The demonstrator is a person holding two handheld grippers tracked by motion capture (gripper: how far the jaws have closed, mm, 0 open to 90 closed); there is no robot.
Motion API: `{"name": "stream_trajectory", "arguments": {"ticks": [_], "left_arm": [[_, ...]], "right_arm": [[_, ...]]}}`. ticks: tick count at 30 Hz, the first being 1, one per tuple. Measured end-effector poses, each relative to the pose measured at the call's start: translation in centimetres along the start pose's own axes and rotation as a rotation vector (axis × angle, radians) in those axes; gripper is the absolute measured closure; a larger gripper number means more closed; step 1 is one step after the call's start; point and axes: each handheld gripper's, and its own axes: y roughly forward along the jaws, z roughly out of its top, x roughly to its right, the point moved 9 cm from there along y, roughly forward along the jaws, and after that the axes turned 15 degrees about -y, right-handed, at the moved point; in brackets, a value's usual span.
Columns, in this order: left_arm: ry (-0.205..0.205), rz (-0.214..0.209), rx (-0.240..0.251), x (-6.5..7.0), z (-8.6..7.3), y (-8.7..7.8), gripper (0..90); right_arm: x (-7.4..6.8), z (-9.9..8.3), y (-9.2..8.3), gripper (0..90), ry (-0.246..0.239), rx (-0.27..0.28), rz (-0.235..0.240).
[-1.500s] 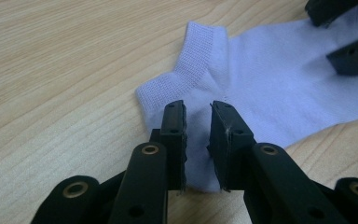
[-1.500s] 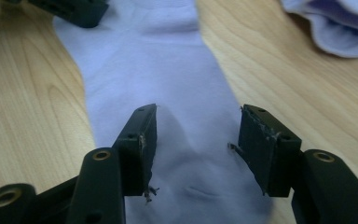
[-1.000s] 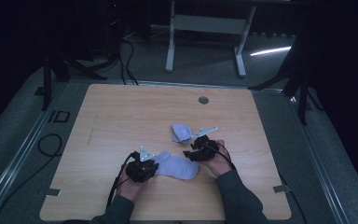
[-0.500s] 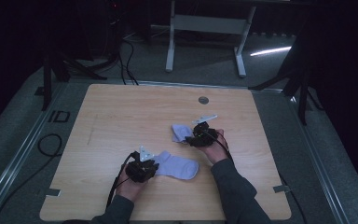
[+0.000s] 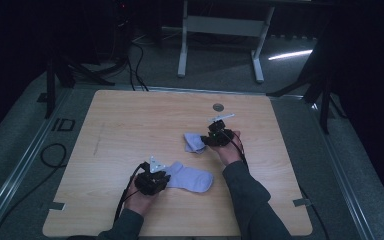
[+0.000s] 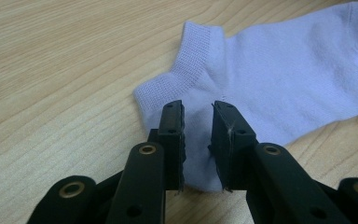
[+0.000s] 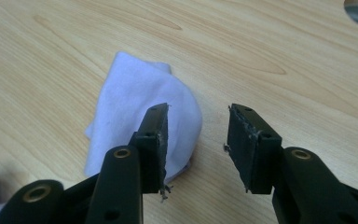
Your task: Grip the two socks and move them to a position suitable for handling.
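Item 1, lower middle of the high view: left tool (image 5: 152,181), in the person's left hand at the near edge of the bench (image 5: 130,120). Jaws narrowed to a small gap, cloth bunched between them; from its own view the pads appear to pinch the heel fold of the flat sock (image 6: 279,88), just below the ribbed cuff. Judged a hold, light rather than firm.

Item 2, centre of the high view: flat sock (image 5: 190,177), pale lilac, laid out full length, toe pointing toward the right of the frame.

Item 3, right of centre, farther up the frame: right tool (image 5: 215,137), in the person's right hand. Jaws stand roughly half apart and have just been closing; nothing lies between them, bare wood showing in the gap. Left jaw sits at the edge of the cloth in its own view.

Item 4, touching or just beside that tool: folded sock (image 7: 140,116), crumpled into a small mound.

Item 5, upper right of the bench: round grommet (image 5: 219,106).

Handling note: the step looks like taking up the second sock to pair it. Best done by shifting the right tool sideways so both pads straddle a raised fold, then closing fully before lifting; the left should keep its pinch steady.
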Motion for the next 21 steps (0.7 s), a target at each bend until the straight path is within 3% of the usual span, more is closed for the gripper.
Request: {"name": "stream_trajectory", "arguments": {"ticks": [6, 12, 21], "left_arm": [[0.002, -0.002, 0.000, 0.0, 0.0, 0.0, 73.6], [0.001, -0.005, 0.000, 0.0, 0.0, 0.0, 73.6], [0.001, -0.004, 0.003, 0.0, 0.0, 0.0, 73.6]], "right_arm": [[-0.2, -0.3, 1.2, 59.9, 0.017, -0.032, 0.020], [-0.5, -0.8, 1.3, 83.2, 0.012, -0.046, 0.046], [-2.0, -1.5, -0.2, 85.0, -0.025, -0.025, 0.056]]}}
